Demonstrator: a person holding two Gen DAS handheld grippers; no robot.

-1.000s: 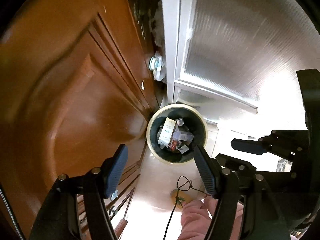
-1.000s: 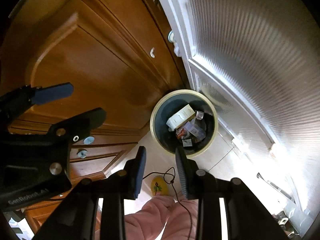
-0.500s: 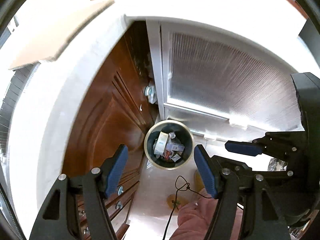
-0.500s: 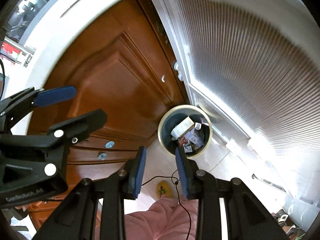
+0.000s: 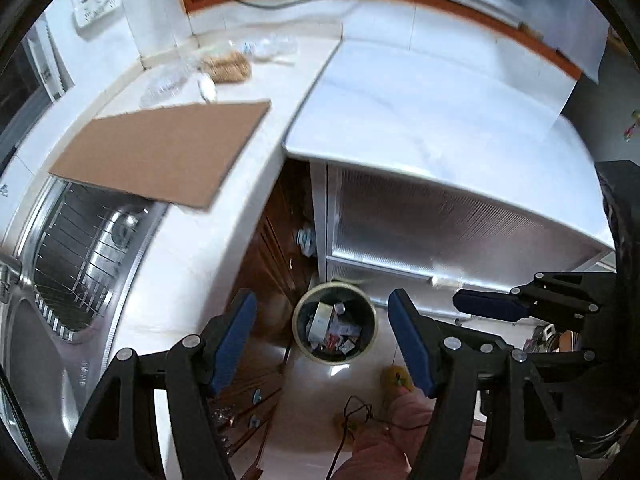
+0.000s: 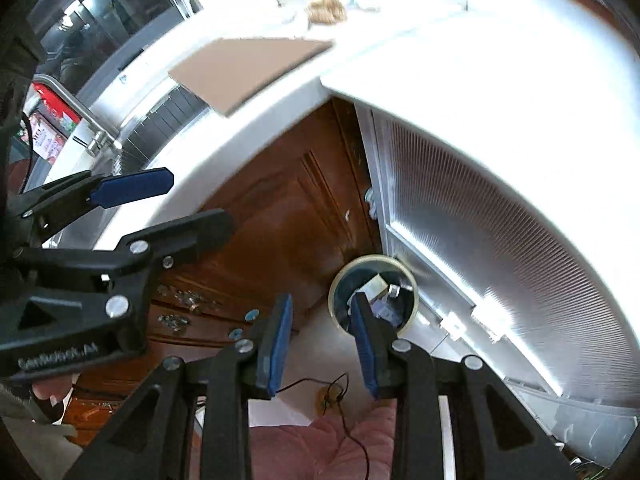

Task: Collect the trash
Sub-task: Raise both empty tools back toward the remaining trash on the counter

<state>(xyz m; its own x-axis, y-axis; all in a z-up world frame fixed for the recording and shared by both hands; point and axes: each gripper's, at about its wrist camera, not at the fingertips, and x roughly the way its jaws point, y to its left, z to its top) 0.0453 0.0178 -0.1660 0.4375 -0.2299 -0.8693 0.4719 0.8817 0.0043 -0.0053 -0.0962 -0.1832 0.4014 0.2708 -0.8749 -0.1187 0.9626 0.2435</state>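
A round trash bin [image 5: 334, 286] stands on the floor far below, holding boxes and wrappers [image 5: 320, 320]. My left gripper [image 5: 322, 340] hangs high above it, open, with nothing between its blue pads. My right gripper [image 6: 320, 344] is beside it at the same height, its jaws parted by a narrower gap and also empty. The bin [image 6: 372, 259] shows just past its right fingertip. On the white counter [image 5: 192, 264] lie a flat cardboard sheet [image 5: 160, 148], clear plastic bottles [image 5: 160, 84], a brown bundle [image 5: 228, 66] and crumpled plastic [image 5: 272, 46].
A steel sink [image 5: 80, 240] with a wire rack sits at the counter's left. Brown cabinet doors [image 6: 288, 216] stand under the counter. A white unit [image 5: 440, 120] with a ribbed front panel stands to the right. A person's pink sleeve [image 5: 384, 444] and a thin cable are below.
Both grippers have risen well away from the bin, which now looks much smaller. The counter top, cardboard, sink and counter trash have come into view. Neither gripper's opening has changed.
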